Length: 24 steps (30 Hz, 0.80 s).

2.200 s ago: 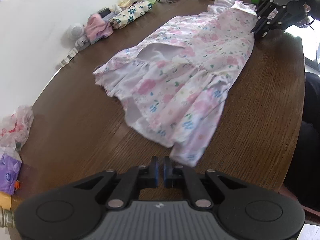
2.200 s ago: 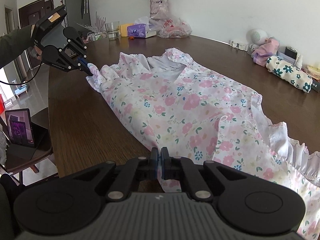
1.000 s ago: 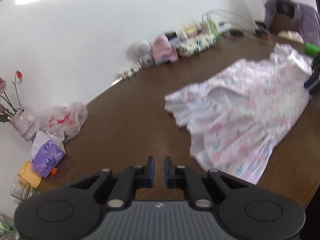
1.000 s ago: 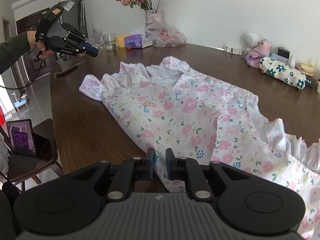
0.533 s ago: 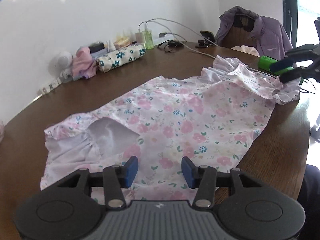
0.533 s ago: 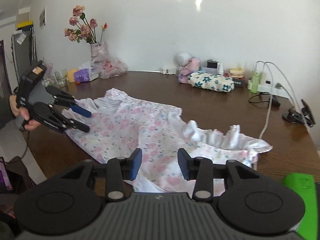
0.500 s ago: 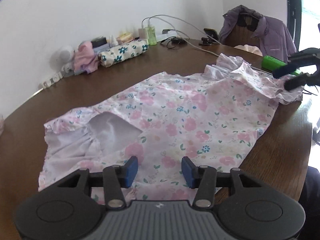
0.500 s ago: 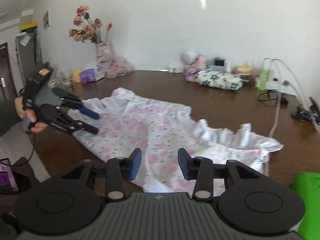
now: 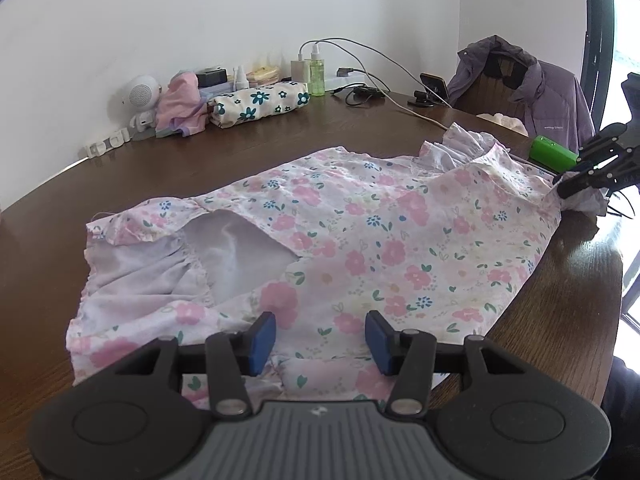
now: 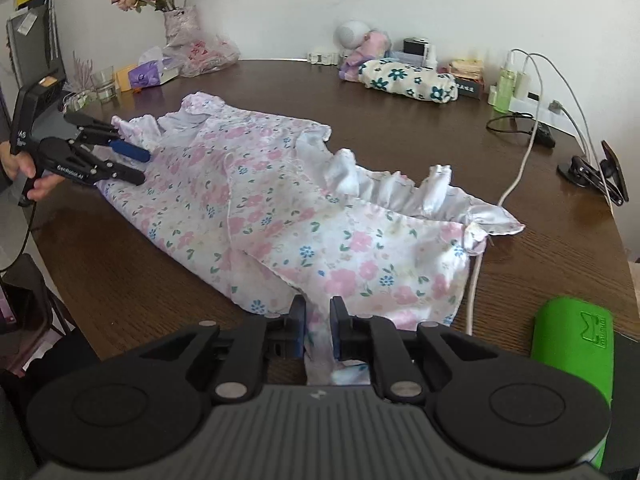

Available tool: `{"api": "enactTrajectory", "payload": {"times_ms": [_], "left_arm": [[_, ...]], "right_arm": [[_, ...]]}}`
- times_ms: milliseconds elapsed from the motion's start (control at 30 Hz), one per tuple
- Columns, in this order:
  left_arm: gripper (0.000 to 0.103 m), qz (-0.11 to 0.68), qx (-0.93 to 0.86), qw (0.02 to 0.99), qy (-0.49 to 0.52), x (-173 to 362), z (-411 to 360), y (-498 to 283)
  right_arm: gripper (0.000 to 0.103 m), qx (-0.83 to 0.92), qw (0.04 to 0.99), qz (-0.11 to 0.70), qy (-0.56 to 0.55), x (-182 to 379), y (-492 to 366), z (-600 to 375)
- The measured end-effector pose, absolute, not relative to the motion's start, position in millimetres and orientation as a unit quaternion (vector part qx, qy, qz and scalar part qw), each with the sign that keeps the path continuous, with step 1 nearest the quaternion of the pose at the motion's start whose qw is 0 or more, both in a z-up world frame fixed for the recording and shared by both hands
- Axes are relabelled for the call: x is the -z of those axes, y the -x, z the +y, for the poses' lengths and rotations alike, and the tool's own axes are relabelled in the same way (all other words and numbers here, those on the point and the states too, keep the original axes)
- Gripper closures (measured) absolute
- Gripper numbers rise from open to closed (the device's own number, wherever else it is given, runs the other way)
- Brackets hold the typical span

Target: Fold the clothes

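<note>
A floral pink-and-white dress (image 9: 360, 240) lies spread on the round brown table (image 9: 200, 152); it also shows in the right wrist view (image 10: 280, 208). My left gripper (image 9: 320, 338) is open, its blue pads just above the collar end of the dress; it appears in the right wrist view (image 10: 136, 166) at the far left. My right gripper (image 10: 318, 328) has its jaws nearly closed around a fold of the dress hem; it appears in the left wrist view (image 9: 576, 180) at the far right, at the hem's corner.
A green object (image 10: 576, 344) lies near the hem. A white cable (image 10: 516, 176), a phone stand (image 10: 596, 172), a floral pouch (image 10: 408, 80), bottles (image 10: 504, 84), a vase of flowers (image 10: 180, 28) and a glass (image 10: 102, 84) line the table's far side. A chair with a purple jacket (image 9: 520, 84) stands beyond the table.
Both grippers let go of the dress and opened. The left one now hovers open over the collar end. The right one has narrowed its jaws around the hem corner.
</note>
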<state>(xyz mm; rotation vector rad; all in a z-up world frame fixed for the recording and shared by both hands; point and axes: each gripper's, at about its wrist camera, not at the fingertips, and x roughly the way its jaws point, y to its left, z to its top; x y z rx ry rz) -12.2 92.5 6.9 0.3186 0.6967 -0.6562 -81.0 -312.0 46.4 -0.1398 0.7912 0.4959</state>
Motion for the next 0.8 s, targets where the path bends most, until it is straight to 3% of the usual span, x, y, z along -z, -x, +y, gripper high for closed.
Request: {"api": "enactTrajectory", "payload": {"times_ms": [200,400,467,567,733,767,800], "left_arm": [[0.051,0.330,0.316,0.876,-0.157,-6,92,14],[0.048,0.324,0.318,0.876,-0.160,-6,86,17],[0.047,0.324,0.319,0.877,-0.158,-5,87,18],[0.045,0.325,0.320,0.876,-0.155,-5,88,16],[0.044,0.323,0.324,0.874,-0.165,-6,89,14],[0.043,0.323,0.325,0.873,-0.166,-7,88,14],[0.043,0.323,0.326,0.872,-0.168,-7,88,14]], "right_arm": [[0.065,-0.177,0.900,0.382,0.110,-58,65,-329],[0.052,-0.172,0.901,0.348,0.194,-70,77,-324],[0.049,-0.207,0.901,0.343,0.165,-78,91,-332],[0.036,-0.254,0.899,0.337,0.121,-90,111,-341],[0.039,-0.273,0.873,0.357,0.192,-66,139,-316],[0.048,-0.271,0.864,0.365,0.215,-61,137,-312],[0.073,-0.264,0.858,0.372,0.236,-59,133,-311]]}}
